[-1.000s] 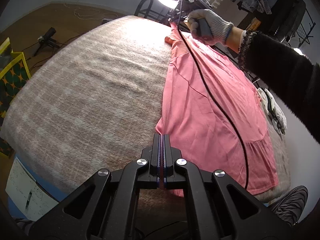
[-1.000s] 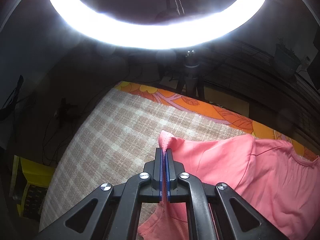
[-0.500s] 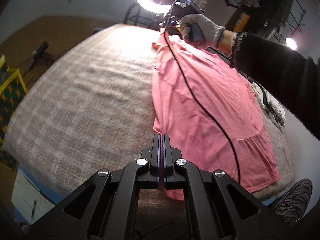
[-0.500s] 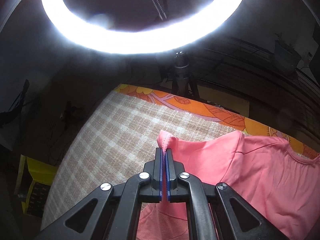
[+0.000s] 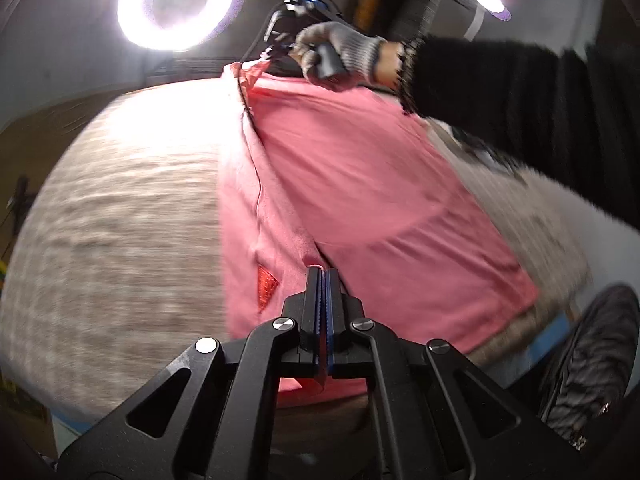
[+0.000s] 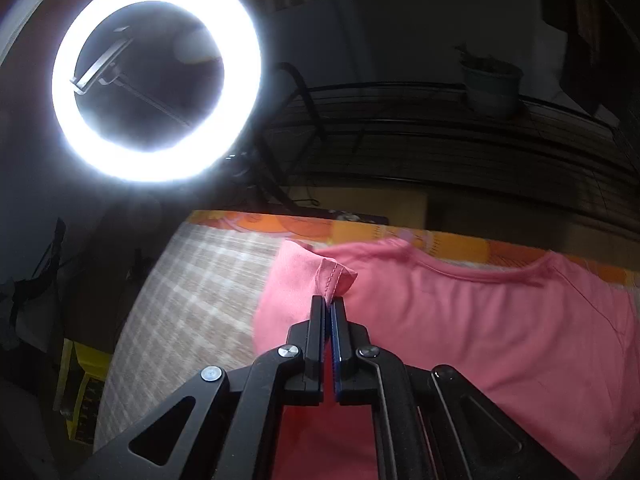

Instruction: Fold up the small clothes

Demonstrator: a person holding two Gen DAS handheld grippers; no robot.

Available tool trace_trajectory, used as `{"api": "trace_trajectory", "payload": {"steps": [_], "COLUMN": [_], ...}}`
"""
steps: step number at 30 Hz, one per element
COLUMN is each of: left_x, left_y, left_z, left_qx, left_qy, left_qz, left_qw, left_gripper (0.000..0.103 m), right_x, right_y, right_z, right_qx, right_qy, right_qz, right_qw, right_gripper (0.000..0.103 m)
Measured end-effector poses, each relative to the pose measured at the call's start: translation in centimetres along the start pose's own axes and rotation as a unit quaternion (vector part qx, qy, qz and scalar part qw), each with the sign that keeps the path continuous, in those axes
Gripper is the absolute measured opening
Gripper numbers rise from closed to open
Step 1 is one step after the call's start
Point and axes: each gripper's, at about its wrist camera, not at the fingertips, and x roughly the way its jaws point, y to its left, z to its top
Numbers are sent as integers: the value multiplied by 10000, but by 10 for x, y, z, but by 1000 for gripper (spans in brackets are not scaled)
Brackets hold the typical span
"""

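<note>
Left gripper (image 5: 323, 276) clamped tight on the hem edge of a pink dress (image 5: 360, 168) — right gripper (image 6: 329, 304) pinching its sleeve cuff — the side lifted over the garment, spread on a checked blanket (image 5: 120, 220) beneath a ring light (image 6: 156, 76).

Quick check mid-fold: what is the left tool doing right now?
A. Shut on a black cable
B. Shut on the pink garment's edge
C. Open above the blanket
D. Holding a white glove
B: in the left wrist view the left tool has its jaws closed with a fold of the pink garment pinched between them, lifted off the blanket.
</note>
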Motion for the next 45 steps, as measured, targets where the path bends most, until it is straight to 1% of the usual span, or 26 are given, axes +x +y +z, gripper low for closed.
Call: {"api": "trace_trajectory", "payload": {"steps": [3, 6, 9, 13, 15, 16, 17, 18, 19, 20, 21, 22, 23, 24, 29, 34, 36, 40, 44, 45], "left_x": [14, 24, 31, 38, 41, 42, 41, 39, 39, 39, 39, 37, 35, 31, 6, -20, -30, -49, -55, -55], "left_y": [-18, -26, -32, -38, -42, -43, -45, -46, -48, -50, -53, -56, -57, -59, -61, -62, -62, -63, -58, -57], "left_z": [-2, -4, -6, -6, -6, -6, -7, -8, -9, -10, -12, -15, -18, -21, -32, -43, -46, -50, -49, -49], "left_qx": [229, 261, 318, 370, 402, 423, 457, 501, 542, 593, 662, 731, 774, 817, 919, 890, 892, 890, 828, 862], "left_qy": [181, 344, 408, 466, 512, 531, 551, 578, 593, 634, 684, 719, 724, 703, 616, 498, 442, 242, 69, -1], "left_qz": [-41, -50, -33, -67, -149, -175, -243, -304, -347, -362, -395, -425, -448, -501, -621, -679, -682, -561, -334, -209], "left_qw": [9996, 9991, 9987, 9982, 9978, 9975, 9971, 9966, 9962, 9956, 9947, 9938, 9934, 9929, 9919, 9925, 9927, 9942, 9960, 9961], "left_gripper": [0, 0, 0, 0, 0, 0, 0, 0, 0, 2, 5, 14, 22, 23, 23, 23, 23, 23, 23, 23], "right_x": [-5, -6, -8, -2, 0, 0, 0, -2, -5, -12, -17, -25, -33, -42, -106, -175, -203, -255, -299, -307], "right_y": [-46, -66, -78, -75, -77, -77, -80, -81, -83, -85, -88, -91, -95, -98, -119, -139, -144, -151, -161, -161], "right_z": [-11, -16, -15, -17, -18, -19, -21, -22, -23, -23, -23, -24, -24, -25, -37, -59, -71, -98, -133, -142], "right_qx": [296, 338, 360, 219, 164, 153, 146, 145, 148, 149, 155, 178, 202, 224, 290, 326, 363, 369, 489, 534], "right_qy": [40, 49, 53, 107, 139, 163, 190, 219, 190, 137, 110, 90, 58, 24, -267, -540, -670, -954, -1208, -1250], "right_qz": [-93, -208, -216, -350, -452, -504, -535, -558, -620, -691, -699, -681, -704, -737, -644, -810, -801, -862, -702, -670], "right_qw": [9995, 9992, 9991, 9991, 9987, 9985, 9983, 9981, 9978, 9974, 9974, 9975, 9973, 9970, 9971, 9947, 9939, 9910, 9890, 9884], "right_gripper": [0, 0, 0, 0, 0, 5, 15, 25, 42, 45, 45, 44, 48, 51, 52, 52, 52, 52, 52, 52]}}
